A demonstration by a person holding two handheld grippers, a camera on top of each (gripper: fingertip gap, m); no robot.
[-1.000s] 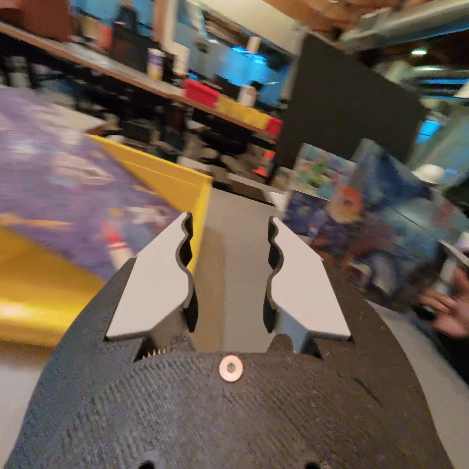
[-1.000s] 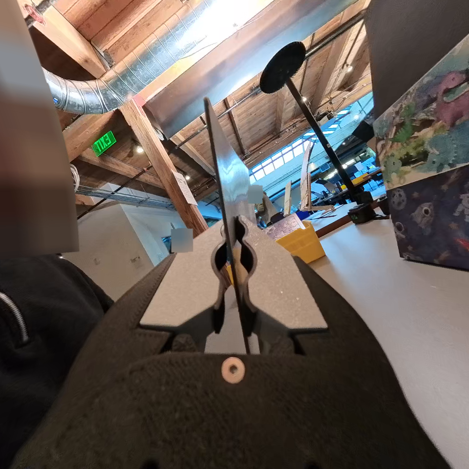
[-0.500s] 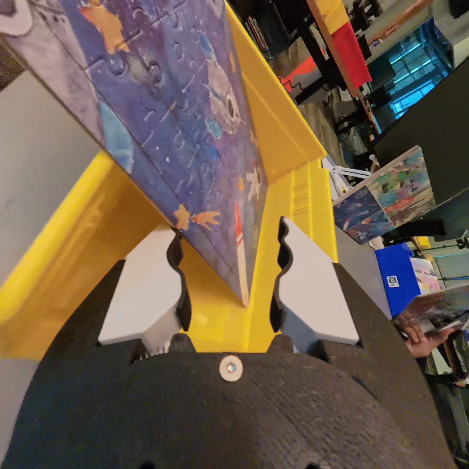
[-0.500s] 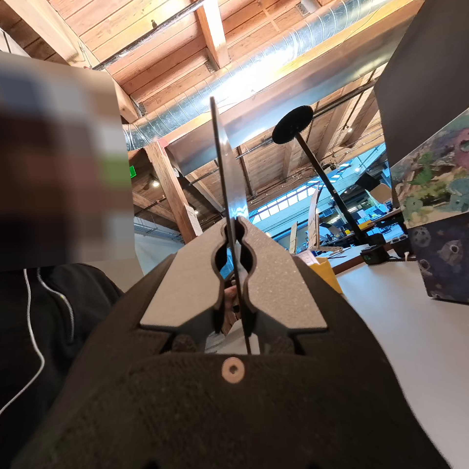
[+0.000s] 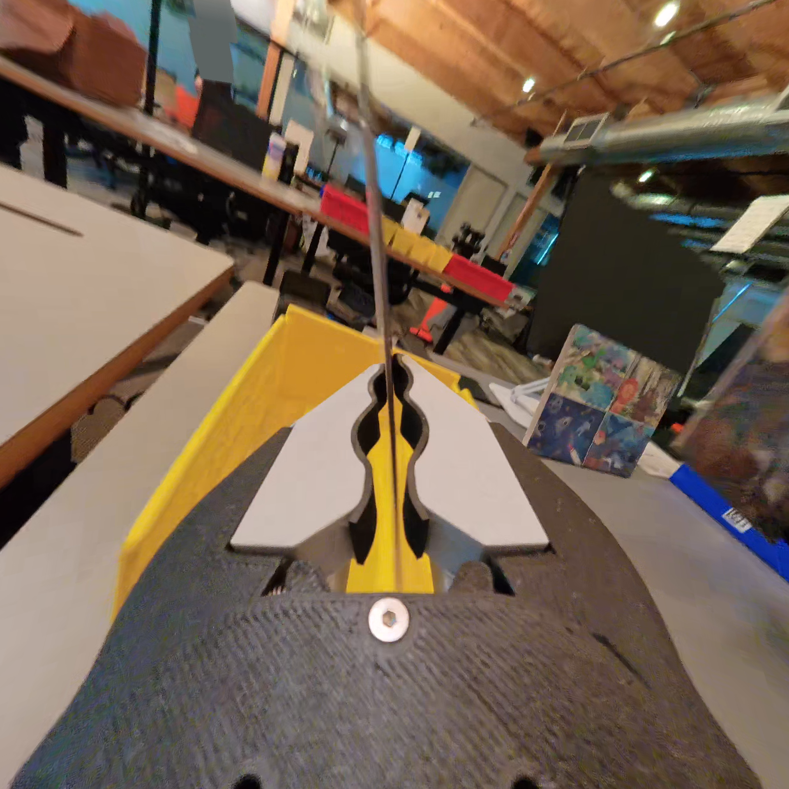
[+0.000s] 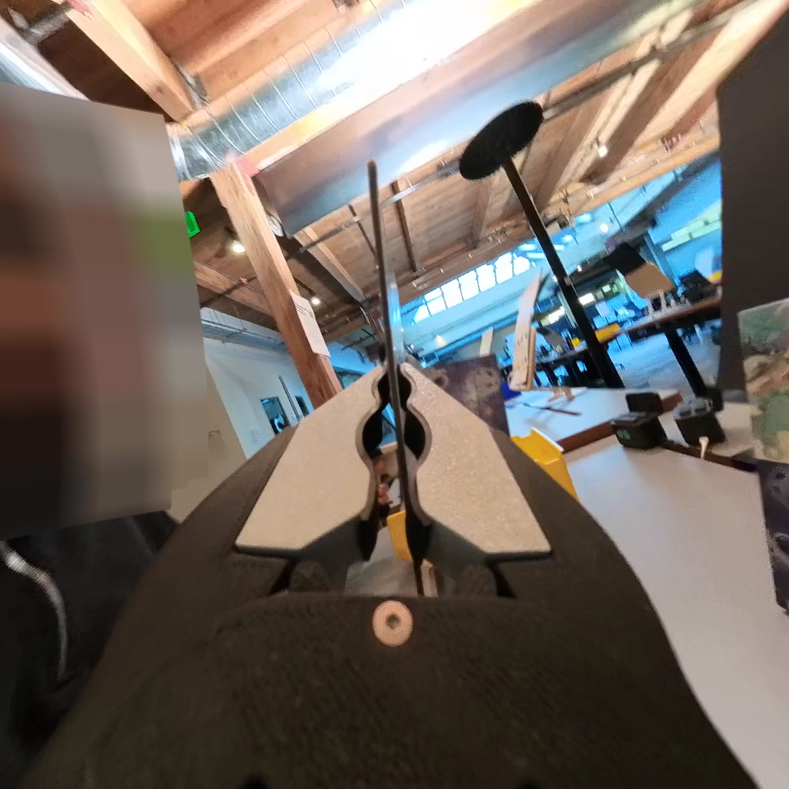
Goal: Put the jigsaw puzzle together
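In the left wrist view my left gripper point(image 5: 395, 363) is shut on a thin puzzle board point(image 5: 375, 213). The board is seen edge-on and rises from the fingertips above the yellow bin point(image 5: 277, 384). In the right wrist view my right gripper point(image 6: 395, 369) is shut on another thin board point(image 6: 380, 256), also edge-on and pointing up. A dark purple puzzle board point(image 6: 474, 393) shows just beyond the right fingertips, above the yellow bin point(image 6: 542, 452). A blurred dark board point(image 5: 747, 427) shows at the right edge of the left wrist view.
A box with coloured puzzle pictures point(image 5: 597, 401) stands on the grey table point(image 5: 640, 555), with a blue bin point(image 5: 726, 508) to its right. In the right wrist view there are a black stand with a round disc point(image 6: 499, 136), black devices point(image 6: 640, 431) and a person's dark jacket point(image 6: 64, 640) at left. One gripper's finger ends stand about 50 cm off the other's.
My left gripper was open around the corner of the puzzle board in the yellow bin; it has closed on the board and lifted it. My right gripper stays shut on its board.
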